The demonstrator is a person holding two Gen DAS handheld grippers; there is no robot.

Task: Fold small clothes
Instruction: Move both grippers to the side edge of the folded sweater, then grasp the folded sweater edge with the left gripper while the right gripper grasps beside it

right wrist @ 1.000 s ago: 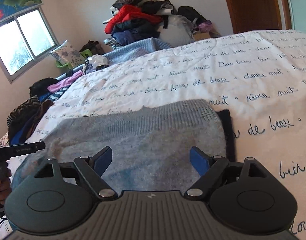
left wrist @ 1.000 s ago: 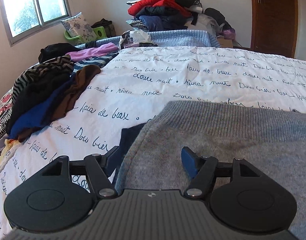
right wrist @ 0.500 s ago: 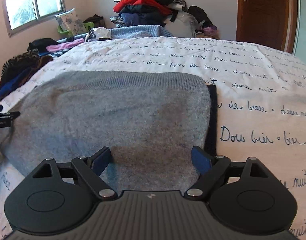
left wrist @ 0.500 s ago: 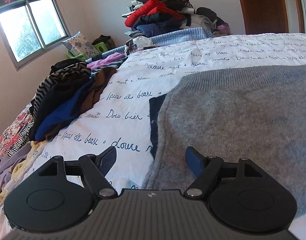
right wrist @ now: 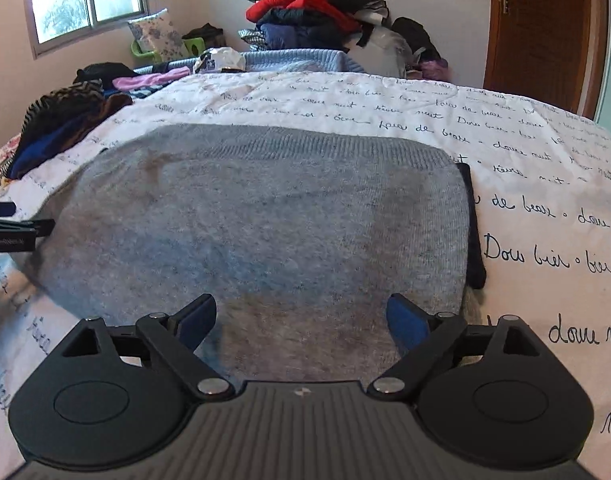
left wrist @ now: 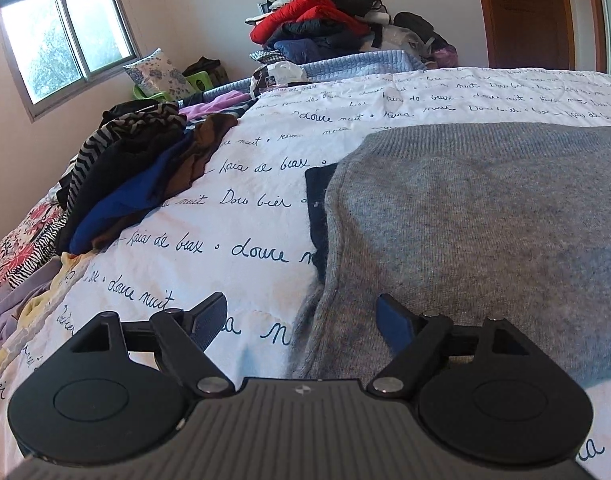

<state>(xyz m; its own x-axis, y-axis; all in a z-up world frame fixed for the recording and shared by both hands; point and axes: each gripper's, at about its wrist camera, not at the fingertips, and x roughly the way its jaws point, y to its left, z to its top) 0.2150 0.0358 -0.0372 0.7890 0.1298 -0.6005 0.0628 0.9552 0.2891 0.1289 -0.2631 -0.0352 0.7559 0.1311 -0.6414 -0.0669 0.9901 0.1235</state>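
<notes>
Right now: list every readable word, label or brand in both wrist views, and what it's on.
"douce nuit" - script print on the white bedspread.
"Dow bier" - same bedspread print, repeated.
"de beax" - same print; the word before it is unclear.
White lettering on the left gripper, seen at the right wrist view's left edge: too blurred to read.
Small white logo on each gripper body: a mark, no text.
Grey sweater: no visible label.

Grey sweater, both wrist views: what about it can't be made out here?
- Near hem of the grey sweater: right wrist view, hidden behind the right gripper.
- Its right side: left wrist view, cut off by the frame edge.
- Dark cloth beneath it: both views, only edge strips show.
- Left gripper: whether it touches the sweater, unclear.
</notes>
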